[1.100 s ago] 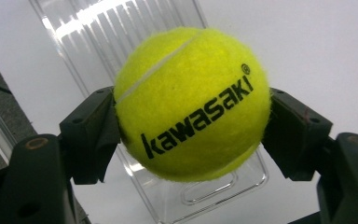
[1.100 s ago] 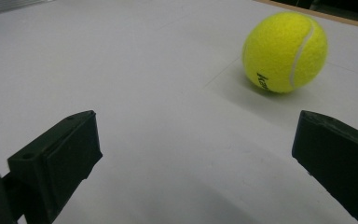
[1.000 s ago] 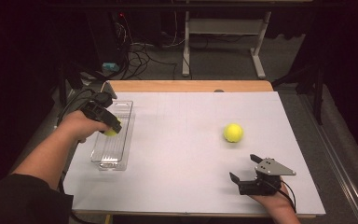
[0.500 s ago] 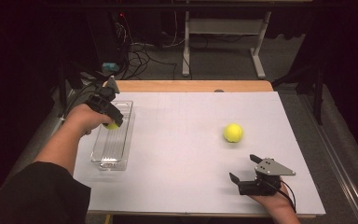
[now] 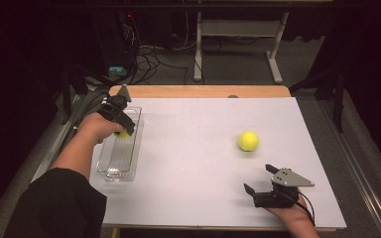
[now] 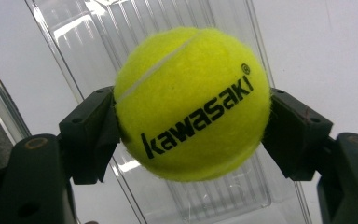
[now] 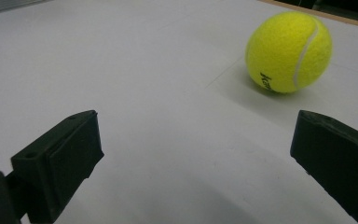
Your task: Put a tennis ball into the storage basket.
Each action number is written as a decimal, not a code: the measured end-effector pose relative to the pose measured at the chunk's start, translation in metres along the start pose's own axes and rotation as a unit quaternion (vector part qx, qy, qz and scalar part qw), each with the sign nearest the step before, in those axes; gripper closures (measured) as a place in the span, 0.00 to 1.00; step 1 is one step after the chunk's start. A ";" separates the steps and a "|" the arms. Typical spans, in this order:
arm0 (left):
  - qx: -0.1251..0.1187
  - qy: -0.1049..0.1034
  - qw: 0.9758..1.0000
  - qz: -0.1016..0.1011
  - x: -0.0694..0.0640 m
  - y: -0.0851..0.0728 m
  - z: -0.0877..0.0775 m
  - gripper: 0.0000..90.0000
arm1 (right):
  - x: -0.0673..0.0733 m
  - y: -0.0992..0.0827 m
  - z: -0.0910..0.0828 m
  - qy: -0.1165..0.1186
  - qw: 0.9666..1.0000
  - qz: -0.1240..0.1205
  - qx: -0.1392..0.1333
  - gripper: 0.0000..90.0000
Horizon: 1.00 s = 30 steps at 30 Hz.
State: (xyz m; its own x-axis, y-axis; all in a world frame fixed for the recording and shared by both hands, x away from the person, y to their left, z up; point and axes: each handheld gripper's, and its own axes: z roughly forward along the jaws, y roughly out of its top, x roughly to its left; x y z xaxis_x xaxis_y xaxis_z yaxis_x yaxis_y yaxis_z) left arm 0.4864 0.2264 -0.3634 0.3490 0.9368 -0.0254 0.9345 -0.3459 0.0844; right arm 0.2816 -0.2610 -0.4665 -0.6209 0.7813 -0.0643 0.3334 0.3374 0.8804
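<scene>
Our left claw (image 6: 193, 116) is clenched on a yellow tennis ball (image 6: 193, 105), one black pad pressed into each side of it (the black lettering on the felt reads "kawasaki"). Right behind the ball we see the clear plastic tray (image 6: 98, 37), ribbed along its floor; in the high view the left claw (image 5: 124, 130) holds that ball (image 5: 123, 134) over the far half of the tray (image 5: 114, 166), which lies along the left edge of the white worktop (image 5: 193, 163). Whether the ball touches the tray floor we cannot tell. Our right claw (image 7: 193, 154) is released, its jaws wide apart with bare worktop between them, low at the near right of the worktop (image 5: 259, 178). A second tennis ball (image 7: 289, 51) rests on the worktop beyond it, apart from both jaws, well away from the tray (image 5: 248, 141).
</scene>
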 end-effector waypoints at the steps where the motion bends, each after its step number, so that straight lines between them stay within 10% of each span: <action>1: 0.000 0.001 1.000 0.000 0.000 0.000 0.001 0.29 | 0.000 0.000 0.000 0.000 1.000 0.000 0.000 0.02; 16: -0.016 -0.017 1.000 0.012 -0.007 -0.005 -0.016 0.03 | 0.000 0.000 0.000 0.000 1.000 0.002 0.000 0.03; 30: -0.015 -0.026 0.996 0.079 -0.062 -0.013 -0.020 0.00 | 0.001 0.003 -0.004 -0.002 1.000 0.004 -0.012 0.01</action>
State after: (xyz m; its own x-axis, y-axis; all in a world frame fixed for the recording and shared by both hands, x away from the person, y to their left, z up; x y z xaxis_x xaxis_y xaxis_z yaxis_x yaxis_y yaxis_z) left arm 0.4514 0.1735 -0.3427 0.4958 0.8662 -0.0614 0.8652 -0.4866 0.1211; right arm 0.2791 -0.2617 -0.4619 -0.6162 0.7853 -0.0591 0.3210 0.3189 0.8918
